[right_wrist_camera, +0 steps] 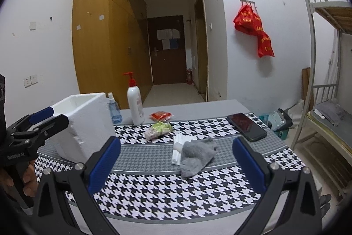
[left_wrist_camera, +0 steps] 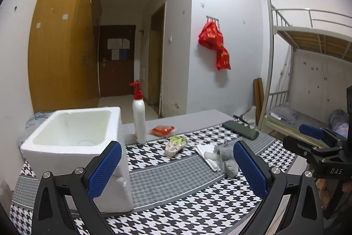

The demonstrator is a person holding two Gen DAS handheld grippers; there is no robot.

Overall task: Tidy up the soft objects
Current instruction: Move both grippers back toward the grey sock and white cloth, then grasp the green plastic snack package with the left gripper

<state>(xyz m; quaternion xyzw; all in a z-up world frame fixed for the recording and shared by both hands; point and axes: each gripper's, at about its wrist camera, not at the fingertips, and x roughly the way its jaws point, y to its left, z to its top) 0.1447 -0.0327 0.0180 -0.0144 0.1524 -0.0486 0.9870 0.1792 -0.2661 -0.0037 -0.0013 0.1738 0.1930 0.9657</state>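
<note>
Both the left gripper [left_wrist_camera: 177, 165] and the right gripper [right_wrist_camera: 176, 162] hover above the table [right_wrist_camera: 154, 188] with their jaws spread wide and nothing between them. A crumpled grey sock [right_wrist_camera: 197, 156] lies near the middle of the houndstooth cloth, partly over a folded white cloth [right_wrist_camera: 178, 148], with a green-and-white packet [right_wrist_camera: 158, 129] and a red packet [right_wrist_camera: 161, 115] further back. A white foam box [left_wrist_camera: 73, 144] stands open on the left side, beside a white pump bottle [left_wrist_camera: 139, 116], and a phone [right_wrist_camera: 246, 126] lies to the right.
</note>
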